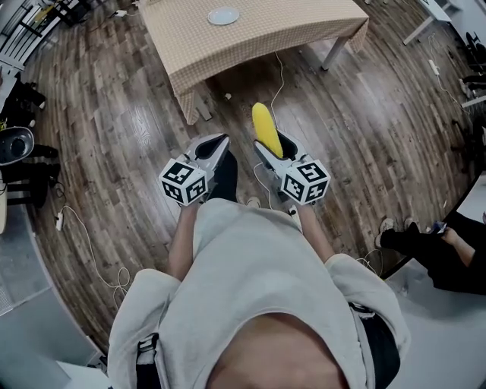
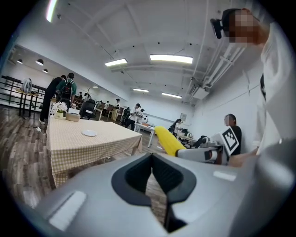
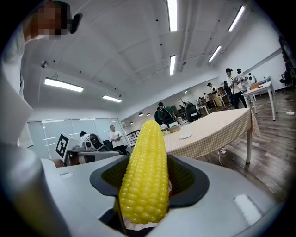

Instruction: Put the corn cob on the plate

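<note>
Head view, left to right. Item 1: white cable [image 1: 85, 245], trailing loose over the wood-plank floor [image 1: 114, 114] at the left side. Item 2: left gripper [image 1: 220, 143], held low in front of the person's light sweatshirt [image 1: 250, 281], marker cube toward the body. Its 2 jaws are closed tip to tip with nothing between them, and its own view shows the black pads meeting along a seam. Item 3: table [image 1: 258, 45], covered by a beige checked cloth, at the top of the view and well apart from both grippers. Item 4: 1 small white plate [image 1: 223, 16], lying flat on the cloth toward the table's far side. Item 5: corn cob [image 1: 266, 128], yellow and husked, in the air above the floor and short of the table, its tip pointing ahead toward the table. Item 6: right gripper [image 1: 272, 151], near the left gripper but not touching it, its 2 jaws clamped on the lower end of the corn cob. In the right gripper view the cob stands up from between the black pads and fills the centre, with table and plate behind it to the right. Item 7: seated person [image 1: 448, 254] in dark clothing, at the right edge of the floor.
</note>
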The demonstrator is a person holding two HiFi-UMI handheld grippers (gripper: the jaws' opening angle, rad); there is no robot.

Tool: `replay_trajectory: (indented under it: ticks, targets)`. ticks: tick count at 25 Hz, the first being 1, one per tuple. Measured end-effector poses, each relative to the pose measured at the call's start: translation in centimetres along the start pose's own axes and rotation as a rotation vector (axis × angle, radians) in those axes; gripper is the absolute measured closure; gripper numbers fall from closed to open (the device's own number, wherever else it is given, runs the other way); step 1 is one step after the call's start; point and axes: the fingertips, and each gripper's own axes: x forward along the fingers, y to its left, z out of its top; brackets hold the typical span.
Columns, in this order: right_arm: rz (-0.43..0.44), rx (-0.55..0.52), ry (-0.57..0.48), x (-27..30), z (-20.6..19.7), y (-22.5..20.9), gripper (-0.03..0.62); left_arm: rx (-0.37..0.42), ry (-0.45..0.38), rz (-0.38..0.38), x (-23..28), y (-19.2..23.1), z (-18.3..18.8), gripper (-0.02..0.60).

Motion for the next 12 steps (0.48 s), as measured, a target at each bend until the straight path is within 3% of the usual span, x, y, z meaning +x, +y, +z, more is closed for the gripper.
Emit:
replay_trajectory:
  ticks: [12]
  targets:
    - [-0.043, 0.005, 0.027, 7.9, 2.4, -5.3, 0.335, -0.028, -0.006, -0.062, 6.2, 7.9, 2.3, 0.574]
